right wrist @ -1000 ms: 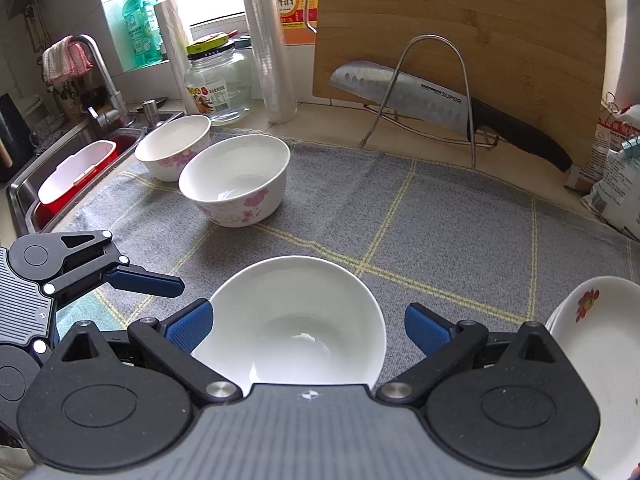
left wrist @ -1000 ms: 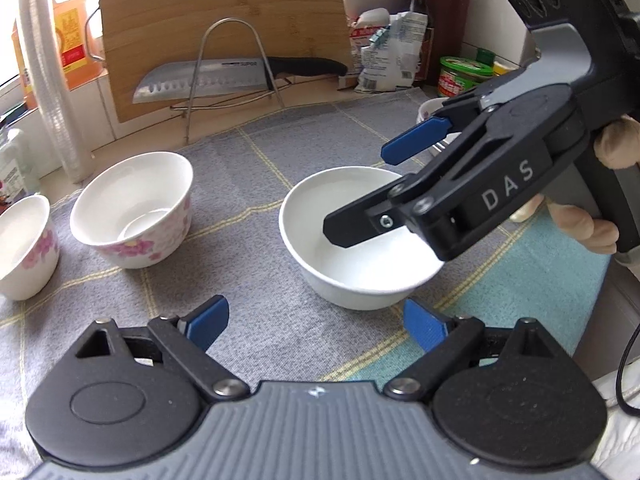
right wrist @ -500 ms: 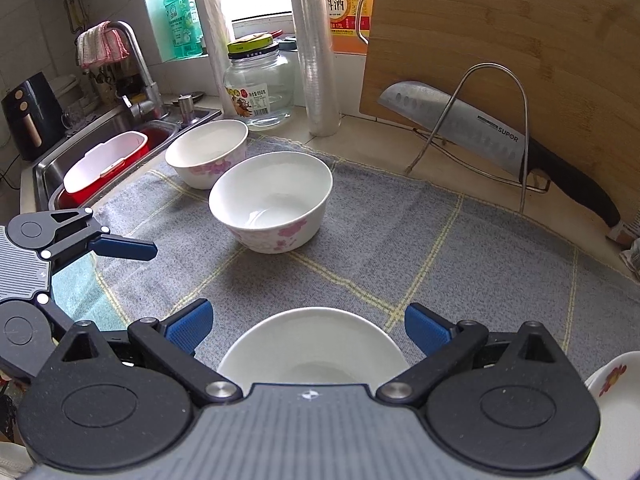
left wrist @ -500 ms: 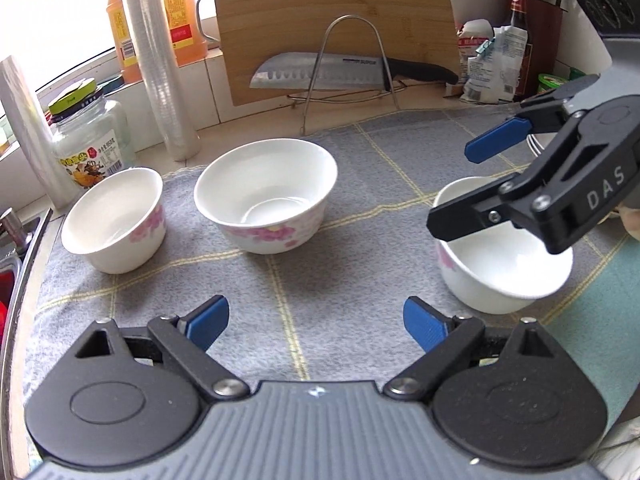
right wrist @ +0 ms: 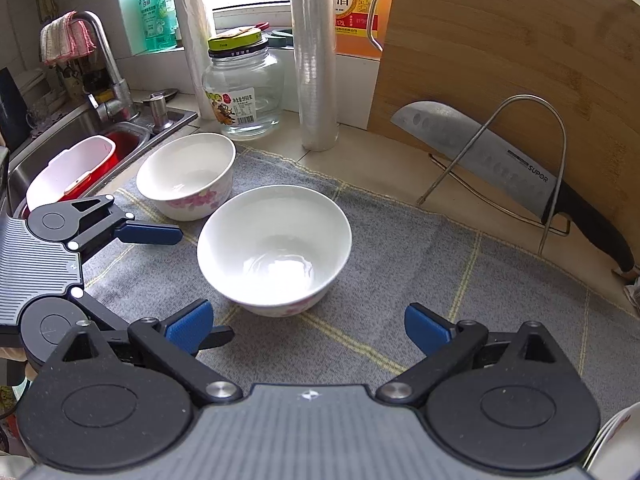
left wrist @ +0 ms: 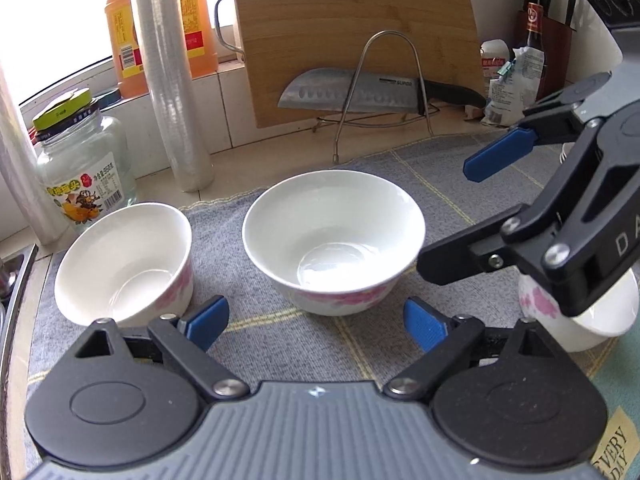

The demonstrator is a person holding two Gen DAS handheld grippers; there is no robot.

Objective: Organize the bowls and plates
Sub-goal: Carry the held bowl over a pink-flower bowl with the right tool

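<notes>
Here we hold both grippers over the grey cloth (left wrist: 280,344) on the desk. The left gripper (left wrist: 316,318) has its fingers spread, gripping nothing; the big bowl (left wrist: 334,240) stands just ahead of the gap, apart from both tips. The right gripper (right wrist: 308,326) is likewise spread and empty, with that bowl just ahead of its left fingertip (right wrist: 190,326). A small bowl (left wrist: 124,258) stands just left of it, and a third bowl (left wrist: 580,320) lies under the right gripper's arm.

Three upright white floral bowls (left wrist: 334,240) — apart
</notes>
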